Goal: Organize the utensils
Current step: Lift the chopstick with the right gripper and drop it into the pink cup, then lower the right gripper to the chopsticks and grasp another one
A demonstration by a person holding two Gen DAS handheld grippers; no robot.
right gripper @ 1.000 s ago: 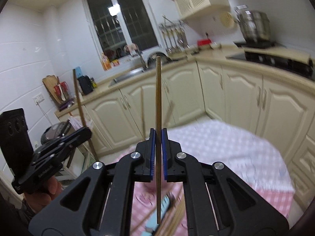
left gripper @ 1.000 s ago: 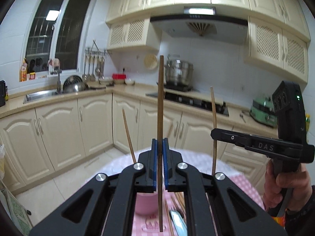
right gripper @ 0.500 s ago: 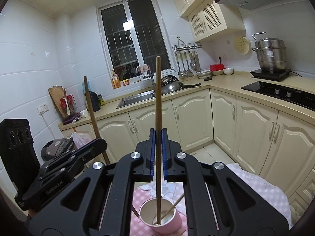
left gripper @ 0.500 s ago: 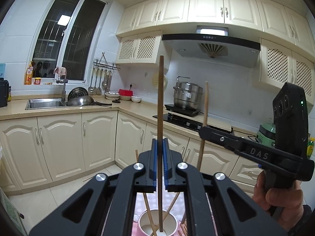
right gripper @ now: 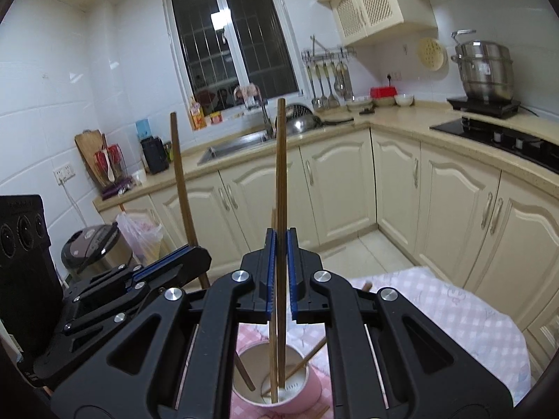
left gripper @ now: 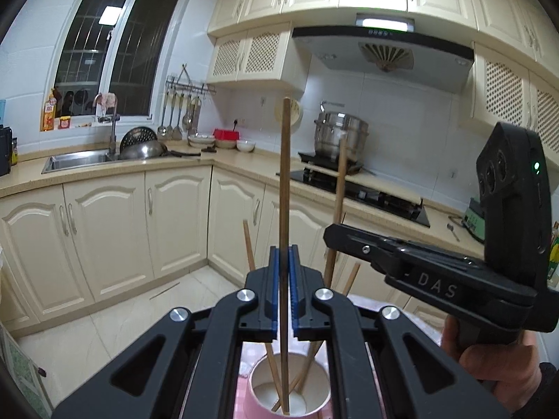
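Note:
My left gripper is open a little; a brown chopstick stands upright between its blue pads, its tip resting in the pink cup below. My right gripper is also slightly open around a brown chopstick whose tip rests inside the pink cup. Several other chopsticks lean in the cup. The right gripper shows at the right of the left wrist view, the left gripper at the left of the right wrist view.
The cup stands on a pink checked tablecloth. Behind are cream kitchen cabinets, a sink, a stove with a steel pot and a rice cooker on the left.
Both grippers have lowered their chopsticks into the pink cup and their jaws have parted slightly, so the chopsticks now stand loose with their tips in the cup.

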